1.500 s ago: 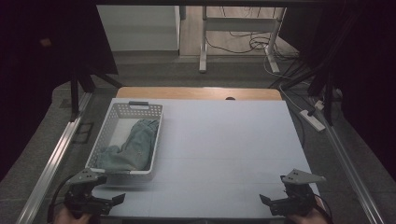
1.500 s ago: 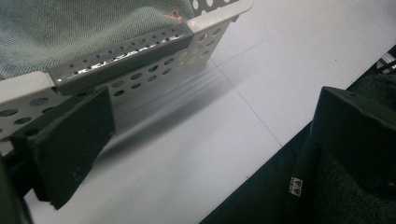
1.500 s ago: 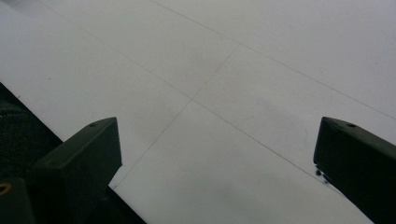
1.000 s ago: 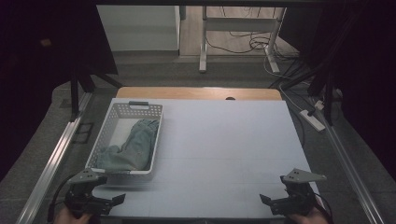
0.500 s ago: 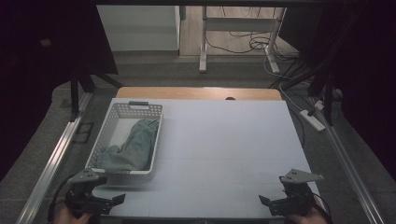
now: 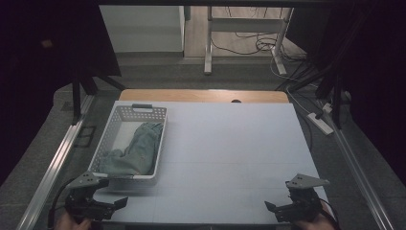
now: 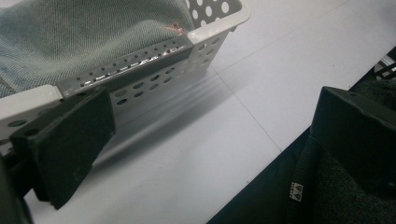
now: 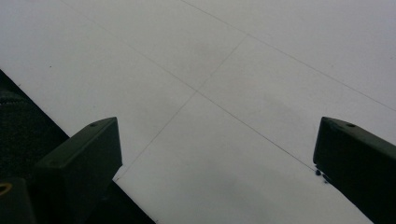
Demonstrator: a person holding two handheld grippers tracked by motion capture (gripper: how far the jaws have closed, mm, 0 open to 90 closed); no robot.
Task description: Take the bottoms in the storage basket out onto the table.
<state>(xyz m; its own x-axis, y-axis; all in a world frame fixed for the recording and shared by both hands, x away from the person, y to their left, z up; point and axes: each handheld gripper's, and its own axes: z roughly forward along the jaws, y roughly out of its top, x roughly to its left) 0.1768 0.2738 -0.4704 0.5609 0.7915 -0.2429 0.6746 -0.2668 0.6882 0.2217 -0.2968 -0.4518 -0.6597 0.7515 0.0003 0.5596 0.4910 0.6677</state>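
Nothing has moved: left tongs and right tongs gape wide, holding nothing, near basket.

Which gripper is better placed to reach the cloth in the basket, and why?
Probably the left gripper: it sits open just before the basket holding the cloth, while the right gripper waits over bare table.

Just beyond the left gripper's wide-apart jaws stands the basket holding the cloth, while bare table lies between the right gripper's jaws.
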